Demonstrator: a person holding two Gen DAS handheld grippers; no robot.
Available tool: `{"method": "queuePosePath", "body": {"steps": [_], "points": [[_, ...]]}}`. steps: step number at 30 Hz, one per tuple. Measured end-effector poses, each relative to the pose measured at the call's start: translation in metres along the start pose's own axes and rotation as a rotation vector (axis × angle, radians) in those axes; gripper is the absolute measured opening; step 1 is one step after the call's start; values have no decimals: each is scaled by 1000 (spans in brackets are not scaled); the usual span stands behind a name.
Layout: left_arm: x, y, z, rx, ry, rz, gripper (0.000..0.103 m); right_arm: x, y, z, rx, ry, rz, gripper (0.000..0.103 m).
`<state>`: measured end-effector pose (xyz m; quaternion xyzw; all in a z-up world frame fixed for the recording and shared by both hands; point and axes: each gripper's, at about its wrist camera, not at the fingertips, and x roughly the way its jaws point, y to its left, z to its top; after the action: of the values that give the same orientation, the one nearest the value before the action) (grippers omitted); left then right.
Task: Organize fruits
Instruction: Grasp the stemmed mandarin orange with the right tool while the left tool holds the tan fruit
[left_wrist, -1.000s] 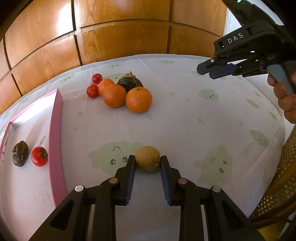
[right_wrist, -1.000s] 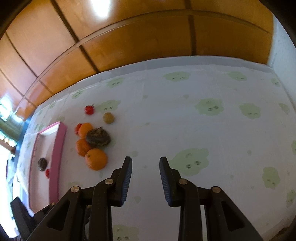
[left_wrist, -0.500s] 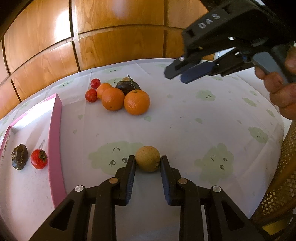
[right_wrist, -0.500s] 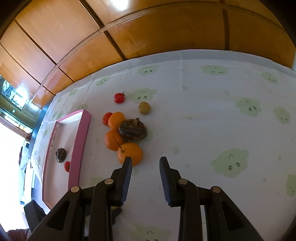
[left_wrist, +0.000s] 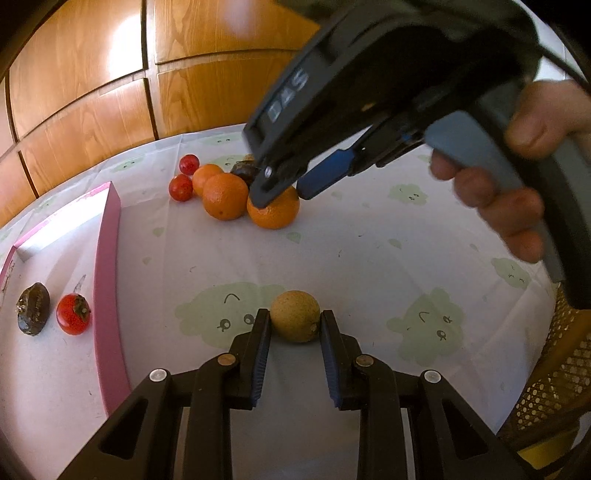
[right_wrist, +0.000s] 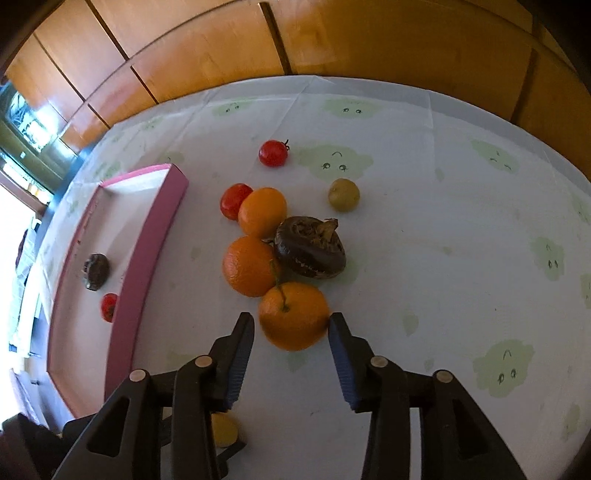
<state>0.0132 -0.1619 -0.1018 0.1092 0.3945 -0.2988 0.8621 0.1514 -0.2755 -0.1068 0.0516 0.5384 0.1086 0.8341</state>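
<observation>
My left gripper (left_wrist: 294, 323) is shut on a small tan round fruit (left_wrist: 294, 315) and holds it above the tablecloth. My right gripper (right_wrist: 291, 325) is open, its jaws on either side of the nearest orange (right_wrist: 293, 315), which has a stem. In the left wrist view the right gripper (left_wrist: 284, 192) hangs over that orange (left_wrist: 273, 214). Behind it lie two more oranges (right_wrist: 249, 266), a dark wrinkled fruit (right_wrist: 310, 247), two red tomatoes (right_wrist: 272, 153) and a small yellowish fruit (right_wrist: 343, 194). The pink tray (left_wrist: 107, 258) at left holds a dark fruit (left_wrist: 33, 308) and a tomato (left_wrist: 73, 314).
The table has a white cloth with green cartoon patches (right_wrist: 443, 240). Wooden wall panels (left_wrist: 110, 92) stand behind it. A woven yellow chair edge (left_wrist: 554, 387) shows at the lower right of the left wrist view. A window (right_wrist: 22, 147) is at far left.
My right gripper has moved down and forward to the fruit pile and opened wider around the nearest orange. My left gripper still holds the tan fruit, little moved.
</observation>
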Motion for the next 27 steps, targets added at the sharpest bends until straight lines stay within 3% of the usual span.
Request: {"method": "queuePosePath", "body": {"steps": [4,7,14,27], "points": [[0,0,1,0,1,-1,27,7,-3,2,-12,12,4,42],[0,1,1,1,1,-1,27,3,-4,-1,-21,5,-43,40],[-1,3,2,-7,5,-5,27,-14,-19,-30,-56,79,-78,41],[-6,12,15,-64,49,-27,26,-17,-33,-34,-14,26,-90,40]]}}
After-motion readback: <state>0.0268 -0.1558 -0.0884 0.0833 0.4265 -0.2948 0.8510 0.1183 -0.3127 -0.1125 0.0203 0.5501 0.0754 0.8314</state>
